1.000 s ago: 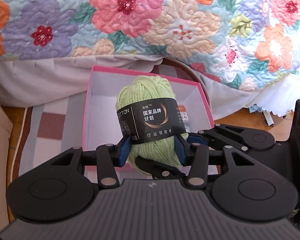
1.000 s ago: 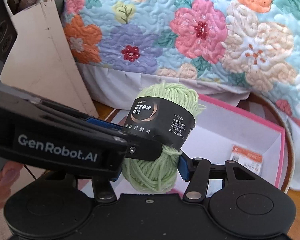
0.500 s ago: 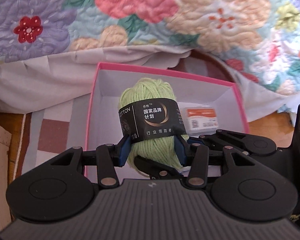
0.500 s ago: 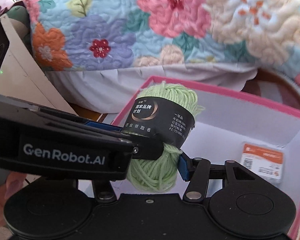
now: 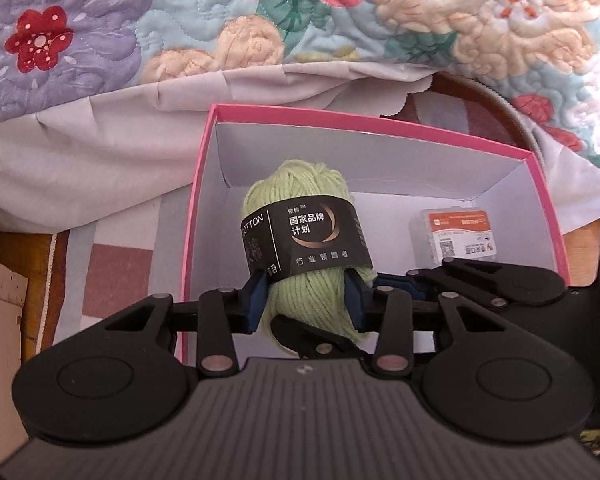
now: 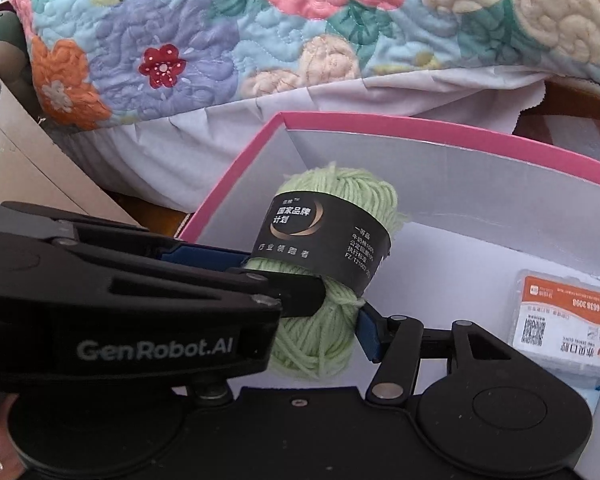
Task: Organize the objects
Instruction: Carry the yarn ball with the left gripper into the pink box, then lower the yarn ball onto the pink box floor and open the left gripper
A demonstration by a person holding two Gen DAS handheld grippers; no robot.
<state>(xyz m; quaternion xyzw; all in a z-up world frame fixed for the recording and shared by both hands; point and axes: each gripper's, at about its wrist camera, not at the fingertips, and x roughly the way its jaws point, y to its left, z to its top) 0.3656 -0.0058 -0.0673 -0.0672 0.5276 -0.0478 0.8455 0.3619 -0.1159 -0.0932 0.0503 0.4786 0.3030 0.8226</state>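
A light green yarn ball (image 5: 300, 240) with a black paper band stands upright, held from both sides. My left gripper (image 5: 306, 300) is shut on its lower part. My right gripper (image 6: 332, 312) is shut on the same yarn ball (image 6: 332, 240); its left finger is hidden behind the left gripper's body. The ball hangs inside the open pink box (image 5: 204, 208) with white walls, also seen in the right wrist view (image 6: 236, 168).
A small clear plastic case with an orange-white label (image 5: 456, 236) lies in the box's right part, also in the right wrist view (image 6: 564, 320). A floral quilt (image 5: 260, 12) overhangs behind the box. A cardboard panel (image 6: 24, 168) stands left. A checked mat (image 5: 112, 272) lies under the box.
Both grippers have carried the yarn ball forward and down into the pink box. The box and the plastic case look nearer and larger now. Both grips are unchanged.
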